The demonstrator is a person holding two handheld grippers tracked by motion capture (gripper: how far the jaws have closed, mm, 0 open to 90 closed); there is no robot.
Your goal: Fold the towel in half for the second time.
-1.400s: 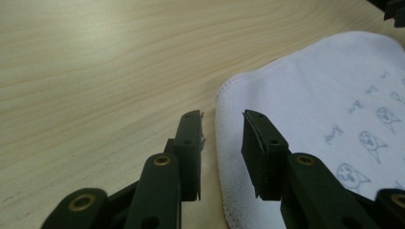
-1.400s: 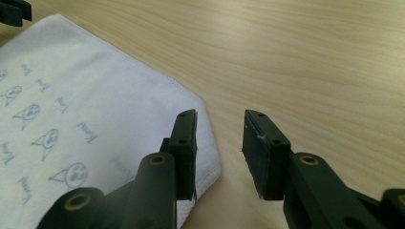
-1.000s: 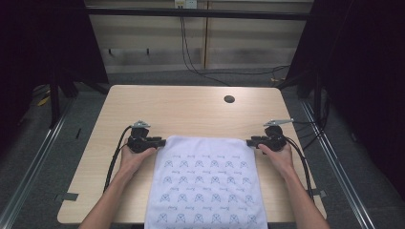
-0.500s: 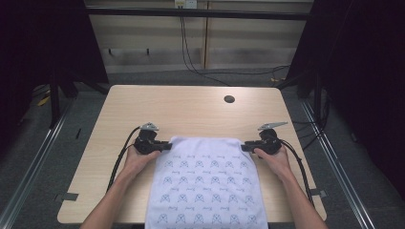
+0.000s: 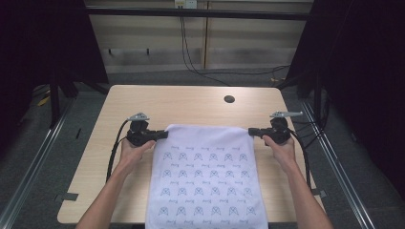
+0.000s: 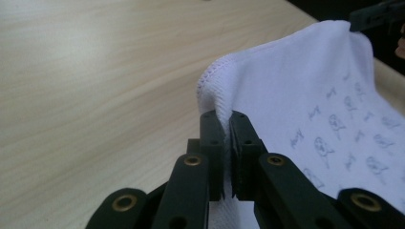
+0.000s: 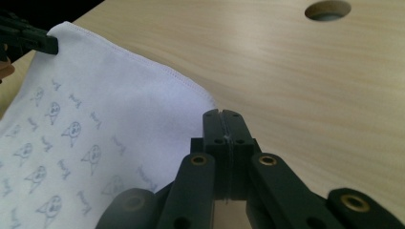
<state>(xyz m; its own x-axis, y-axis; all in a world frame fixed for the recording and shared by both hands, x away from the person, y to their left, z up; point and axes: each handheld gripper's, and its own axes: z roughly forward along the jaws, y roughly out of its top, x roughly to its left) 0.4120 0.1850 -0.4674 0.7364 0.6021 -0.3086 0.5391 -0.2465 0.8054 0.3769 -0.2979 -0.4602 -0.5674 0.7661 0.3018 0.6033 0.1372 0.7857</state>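
- Your left claw (image 5: 161, 135) is clamped on the far-left corner of the white patterned cloth (image 5: 205, 176).
- The cloth lies flat mid-worktop (image 5: 191, 102), its near end overhanging.
- Your right claw (image 5: 253, 131) is pinched on the far-right corner; folding remains.

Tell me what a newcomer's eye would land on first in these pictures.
First, the white patterned cloth, stretched down the near middle of the wooden table and hanging over its near edge. Next, the left gripper and right gripper, each shut on a far corner of the cloth; their jaws have just been closing, with fabric pinched between them. Last, a round hole in the tabletop, beyond the cloth.
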